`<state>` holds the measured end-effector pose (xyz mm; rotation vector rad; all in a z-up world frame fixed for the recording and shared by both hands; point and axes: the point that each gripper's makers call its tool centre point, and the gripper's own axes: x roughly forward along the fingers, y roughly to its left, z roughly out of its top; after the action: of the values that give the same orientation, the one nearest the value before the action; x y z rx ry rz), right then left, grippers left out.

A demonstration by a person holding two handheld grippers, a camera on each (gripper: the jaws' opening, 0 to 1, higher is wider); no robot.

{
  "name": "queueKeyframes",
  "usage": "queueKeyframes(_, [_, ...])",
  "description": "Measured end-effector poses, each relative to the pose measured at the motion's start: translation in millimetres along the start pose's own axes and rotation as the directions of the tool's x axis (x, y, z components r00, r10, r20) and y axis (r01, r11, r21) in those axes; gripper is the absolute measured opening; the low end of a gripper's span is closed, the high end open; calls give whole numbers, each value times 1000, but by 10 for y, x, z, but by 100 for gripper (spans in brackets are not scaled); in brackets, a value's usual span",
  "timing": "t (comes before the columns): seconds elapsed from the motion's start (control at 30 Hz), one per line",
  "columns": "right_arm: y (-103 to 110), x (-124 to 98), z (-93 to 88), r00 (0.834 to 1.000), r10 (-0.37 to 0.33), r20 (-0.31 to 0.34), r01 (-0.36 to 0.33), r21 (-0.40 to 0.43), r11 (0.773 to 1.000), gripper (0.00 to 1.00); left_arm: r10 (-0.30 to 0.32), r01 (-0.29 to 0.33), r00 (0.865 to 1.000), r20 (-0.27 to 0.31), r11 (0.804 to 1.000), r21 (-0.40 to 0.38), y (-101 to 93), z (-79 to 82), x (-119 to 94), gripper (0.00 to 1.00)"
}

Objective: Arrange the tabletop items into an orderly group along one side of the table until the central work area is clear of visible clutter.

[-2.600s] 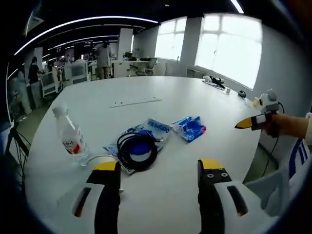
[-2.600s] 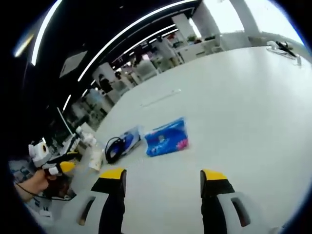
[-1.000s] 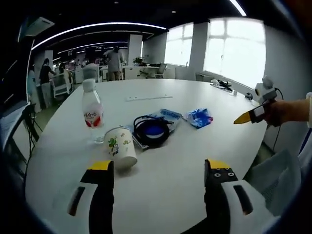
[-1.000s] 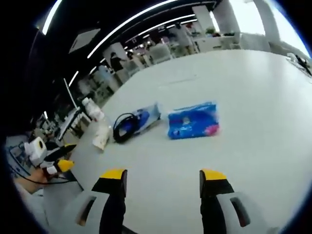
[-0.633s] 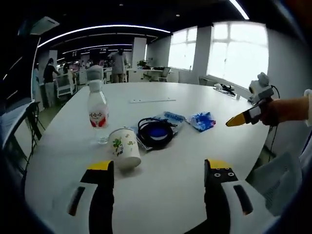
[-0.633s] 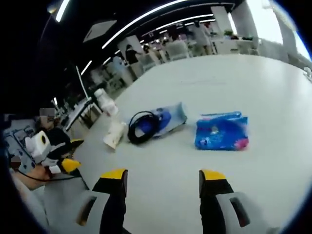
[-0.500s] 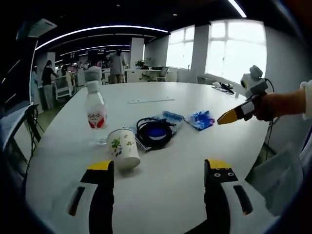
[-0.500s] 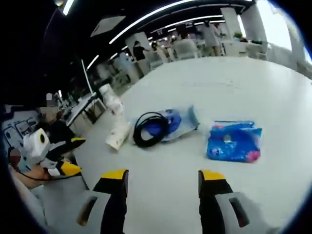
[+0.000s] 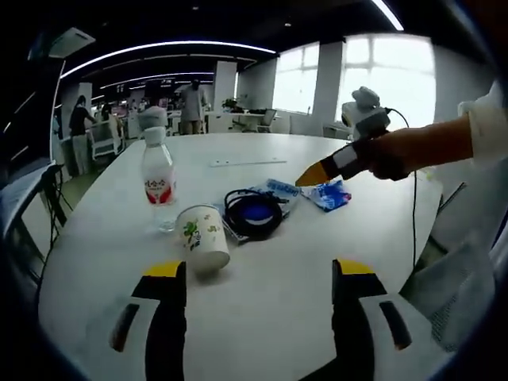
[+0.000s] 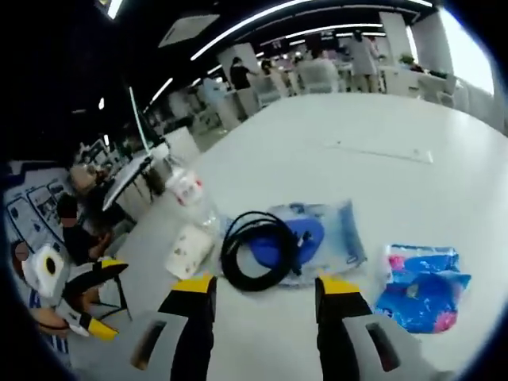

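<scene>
Left gripper view: left gripper (image 9: 259, 274) gapes empty over the white table (image 9: 270, 317); beyond, printed paper cup (image 9: 205, 237), red-labelled bottle (image 9: 159, 179), black cable coil (image 9: 253, 214), blue packet (image 9: 329, 194). Label text unreadable. Right gripper (image 10: 267, 287) hovers wide, empty, above the coil.

The left gripper view looks level across the worktop (image 9: 262, 309) from its near edge. The right gripper view hangs close above, tilted down. Both share the cable (image 9: 252, 213) (image 10: 258, 248) at 12 o'clock.

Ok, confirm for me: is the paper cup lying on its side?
No, in the left gripper view the paper cup stands upright on the white table, next to the water bottle.
</scene>
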<state>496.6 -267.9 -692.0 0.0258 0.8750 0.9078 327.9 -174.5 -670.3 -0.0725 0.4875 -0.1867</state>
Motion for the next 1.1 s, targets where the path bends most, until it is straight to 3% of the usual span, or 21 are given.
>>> queueKeyframes(0.33, [-190, 403, -14, 993, -72, -90, 70, -32, 997, 43, 9, -10, 1000, -11, 1000, -18, 34, -49, 17, 72])
queueKeyframes(0.43, [-269, 479, -131, 985, -95, -144, 101, 34, 994, 42, 15, -15, 1000, -15, 1000, -19, 49, -61, 18, 71])
queueKeyframes(0.53, [-296, 533, -185, 980, -110, -168, 109, -14, 994, 42, 21, -22, 1000, -18, 999, -28, 63, -73, 18, 70])
queueKeyframes(0.83, [-351, 692, -199, 974, -123, -189, 111, -71, 991, 32, 30, -32, 999, -32, 998, -56, 98, -120, 25, 69])
queueKeyframes(1.0, [-414, 713, -163, 975, -146, -169, 140, -48, 989, 25, 31, -33, 999, -38, 998, -60, 101, -134, 30, 69])
queueKeyframes(1.1, [-454, 701, -153, 972, -157, -172, 151, -48, 987, 13, 29, -31, 999, -43, 997, -64, 97, -146, 35, 69])
